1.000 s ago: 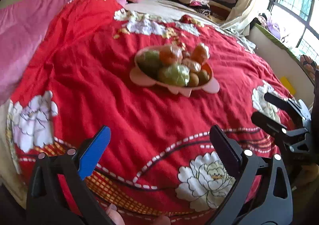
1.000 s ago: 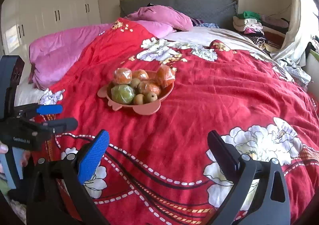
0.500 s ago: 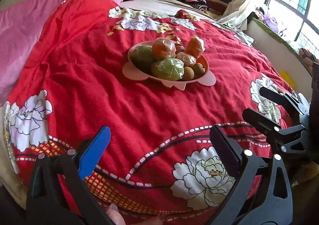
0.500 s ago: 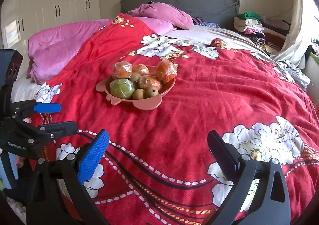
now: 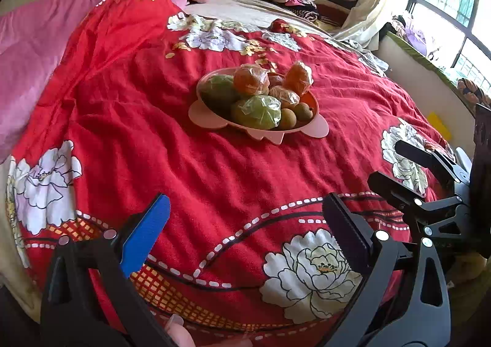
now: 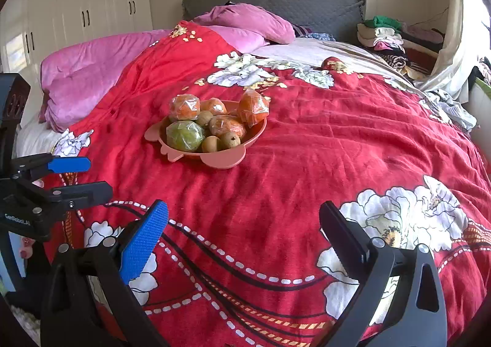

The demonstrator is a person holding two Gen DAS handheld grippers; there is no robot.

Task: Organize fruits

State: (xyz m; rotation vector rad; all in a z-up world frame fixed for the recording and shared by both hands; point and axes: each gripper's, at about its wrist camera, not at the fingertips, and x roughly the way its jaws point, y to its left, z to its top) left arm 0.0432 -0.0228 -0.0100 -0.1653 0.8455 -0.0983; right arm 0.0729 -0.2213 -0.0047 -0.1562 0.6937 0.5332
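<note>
fruit bowl (image 5: pixel 319 129) well ahead of left gripper (image 5: pixel 245 218).

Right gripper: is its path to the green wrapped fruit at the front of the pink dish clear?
Probably yes. The right gripper is open, only bare red bedspread lies before the green wrapped fruit, at the pink dish near edge.

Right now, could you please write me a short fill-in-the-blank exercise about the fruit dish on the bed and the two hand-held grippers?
1. The pink plastic fruit dish rests on a ____ flowered blanket.
2. The orange fruits are each wrapped in clear ____.
3. Both the left hand-held gripper and the right hand-held gripper have their jaws ____ and hold nothing.
4. The plastic-wrapped green fruit lies ____ the dish.

Missing words: red; plastic; open; inside
</note>
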